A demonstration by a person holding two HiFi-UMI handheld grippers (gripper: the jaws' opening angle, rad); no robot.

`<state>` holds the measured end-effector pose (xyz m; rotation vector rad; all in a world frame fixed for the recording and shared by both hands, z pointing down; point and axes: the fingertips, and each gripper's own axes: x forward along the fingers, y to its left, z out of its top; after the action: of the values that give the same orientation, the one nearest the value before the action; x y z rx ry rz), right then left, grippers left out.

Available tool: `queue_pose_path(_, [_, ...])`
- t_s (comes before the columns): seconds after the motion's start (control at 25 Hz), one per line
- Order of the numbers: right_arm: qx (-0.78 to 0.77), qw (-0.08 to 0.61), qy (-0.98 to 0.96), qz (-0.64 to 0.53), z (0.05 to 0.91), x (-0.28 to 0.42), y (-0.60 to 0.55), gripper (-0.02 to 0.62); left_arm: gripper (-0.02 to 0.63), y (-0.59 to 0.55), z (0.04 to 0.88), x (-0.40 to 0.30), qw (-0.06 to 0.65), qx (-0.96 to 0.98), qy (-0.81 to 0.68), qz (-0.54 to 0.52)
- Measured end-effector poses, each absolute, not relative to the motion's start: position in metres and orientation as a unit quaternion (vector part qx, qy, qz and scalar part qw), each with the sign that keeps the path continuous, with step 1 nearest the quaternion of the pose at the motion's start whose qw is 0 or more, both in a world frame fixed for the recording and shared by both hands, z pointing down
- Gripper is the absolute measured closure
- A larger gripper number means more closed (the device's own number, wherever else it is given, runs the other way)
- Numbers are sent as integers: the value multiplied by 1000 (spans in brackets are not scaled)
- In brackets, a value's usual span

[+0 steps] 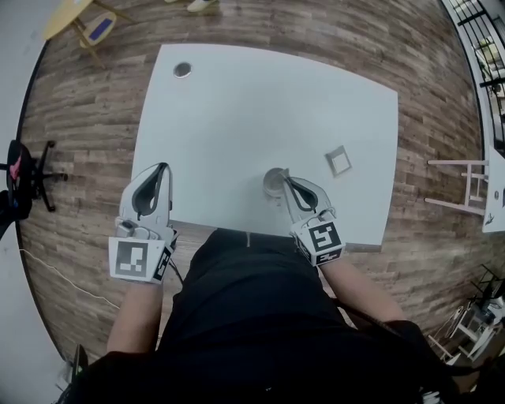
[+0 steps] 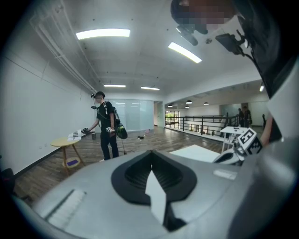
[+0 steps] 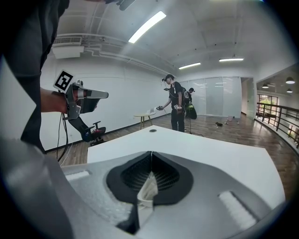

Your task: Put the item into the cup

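A small pale cup stands near the front edge of the white table. My right gripper is shut, its tips over the cup's right rim. In the right gripper view the jaws meet, and a ribbed white bit of the cup shows below them; whether the rim is pinched is unclear. The item, a flat grey square with a white centre, lies on the table to the right of the cup. My left gripper is shut and empty, hovering off the table's left front corner.
A round grommet sits in the far left of the tabletop. Wooden floor surrounds the table. A black office chair stands left, a yellow side table far left, a white rack right. A person in black stands beyond the table.
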<state>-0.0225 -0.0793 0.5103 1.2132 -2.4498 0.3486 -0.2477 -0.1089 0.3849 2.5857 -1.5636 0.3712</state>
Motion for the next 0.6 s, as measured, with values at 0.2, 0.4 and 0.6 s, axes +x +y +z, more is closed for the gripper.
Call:
queue_pose_path(0.2, [430, 193, -872, 128, 513, -23, -76, 591, 607, -108, 385, -247, 49, 848, -512, 124])
queue_pose_path(0.4, [432, 193, -870, 137, 518, -23, -74, 591, 607, -103, 390, -245, 53, 850, -507, 132])
queue_pose_path(0.6, [431, 194, -869, 145, 522, -27, -75, 591, 607, -105, 397, -243, 64, 852, -501, 137])
